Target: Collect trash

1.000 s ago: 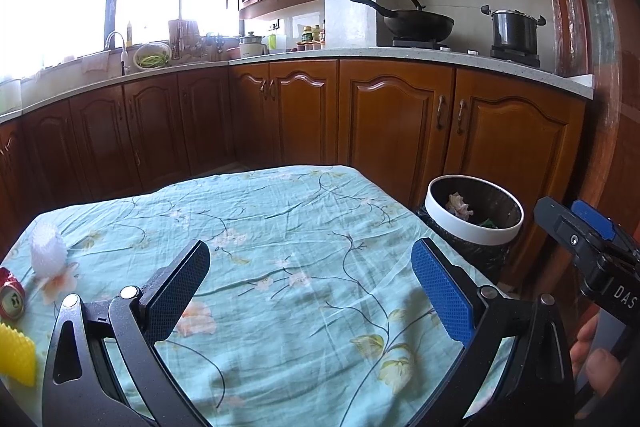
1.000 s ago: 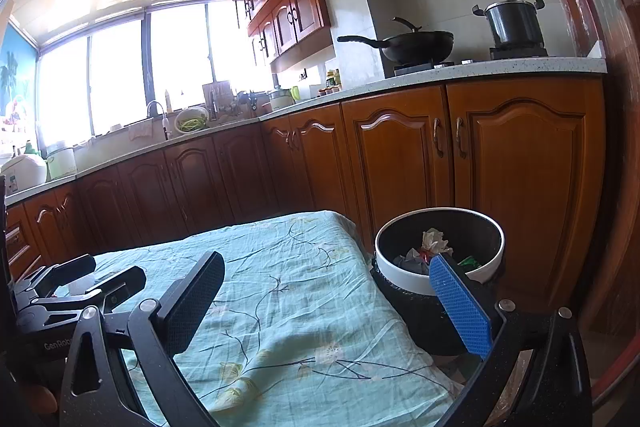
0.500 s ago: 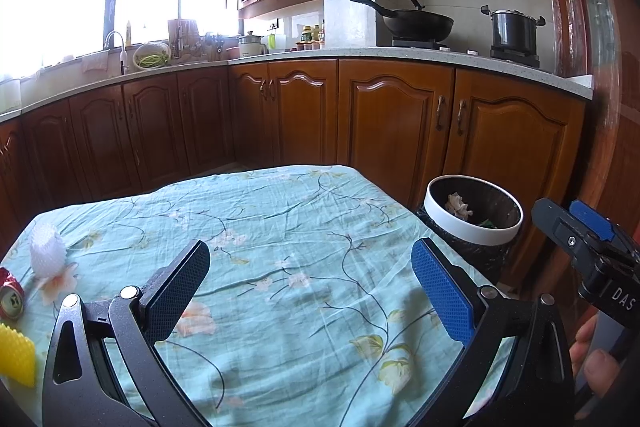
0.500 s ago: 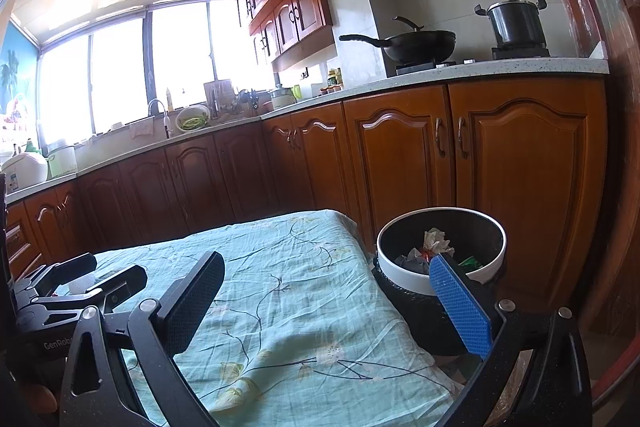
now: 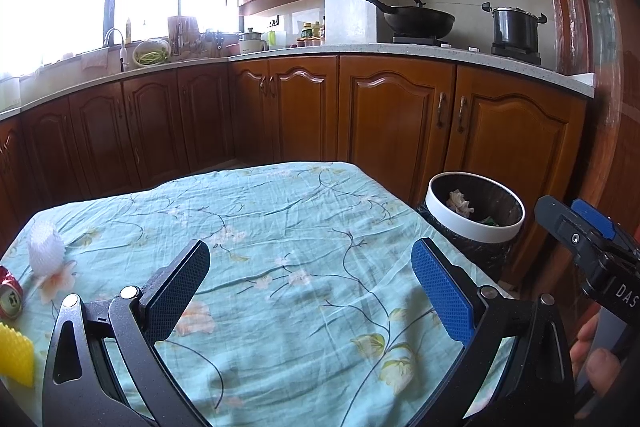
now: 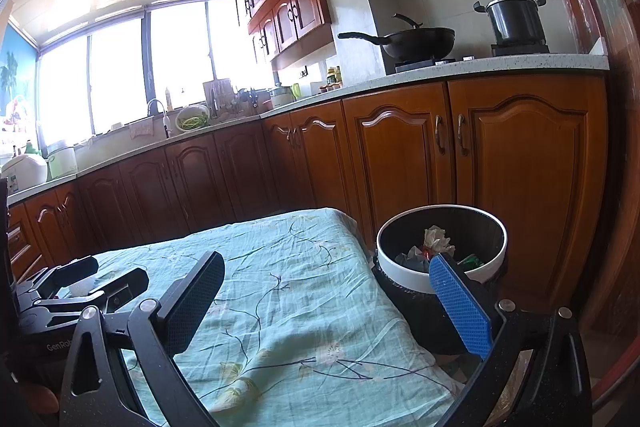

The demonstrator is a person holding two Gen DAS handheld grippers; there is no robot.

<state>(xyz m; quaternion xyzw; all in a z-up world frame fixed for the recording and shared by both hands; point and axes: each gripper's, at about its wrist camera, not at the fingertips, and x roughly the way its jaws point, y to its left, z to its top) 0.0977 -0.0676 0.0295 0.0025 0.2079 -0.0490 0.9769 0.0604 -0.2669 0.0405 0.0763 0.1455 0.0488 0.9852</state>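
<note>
A: How are the two tongs held?

B: The left gripper (image 5: 310, 291) is held over the near part of the table (image 5: 304, 219), its jaws spread wide with nothing between them. The right gripper (image 6: 324, 307) is likewise spread wide and empty, held above the table's right edge; its blue pad (image 6: 460, 311) is seen in front of the bin.

A: What is left on the cloth?

B: Three pieces are seen at the table's left edge in the left wrist view. A yellow spiky piece (image 5: 15, 355) lies nearest, a crushed red can (image 5: 10, 297) just beyond it, and a white foam net (image 5: 46, 253) a little farther. All are well apart from both grippers.

A: And the bin?

B: A dark trash bin (image 6: 442, 247) with a white rim is stood on the floor just beside the table's right edge. Crumpled white paper (image 6: 438, 237) and other scraps are seen inside it.

A: What is found beyond?

B: Wooden cabinets (image 5: 392, 123) are run along the wall under a pale counter. A black wok (image 5: 412, 17) and a dark pot (image 5: 514, 27) are set on the stove farthest back.
</note>
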